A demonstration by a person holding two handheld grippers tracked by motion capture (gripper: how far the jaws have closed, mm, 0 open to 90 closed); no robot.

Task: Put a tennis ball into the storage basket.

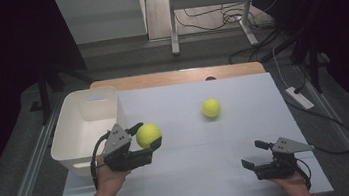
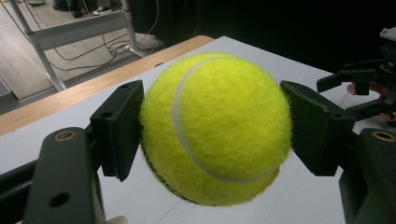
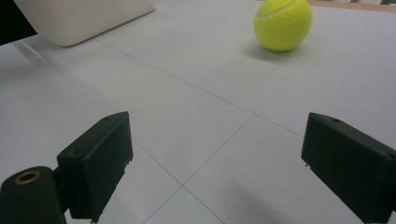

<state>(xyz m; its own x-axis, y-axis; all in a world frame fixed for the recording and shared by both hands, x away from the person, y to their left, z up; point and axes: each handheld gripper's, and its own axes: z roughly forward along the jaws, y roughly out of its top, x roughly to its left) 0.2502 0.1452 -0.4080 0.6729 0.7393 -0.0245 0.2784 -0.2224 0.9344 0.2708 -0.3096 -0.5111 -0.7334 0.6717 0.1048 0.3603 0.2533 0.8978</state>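
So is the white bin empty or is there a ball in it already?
Empty: the high view shows the white bin's bare floor.

Left tongs: held in the person's left hand, raised and angled forward-right, jaws clamped flat against something on both sides. Right tongs: held low in the right hand, pointing left, jaws spread wide apart with nothing between them.

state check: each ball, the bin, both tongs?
Held ball: clamped between the left tongs' jaws, off the table.
Free ball: resting on the table, untouched.
Bin: upright, open-topped, looks empty.
Left tongs: shut on the held ball, beside the bin.
Right tongs: open, holding nothing, low over the table.
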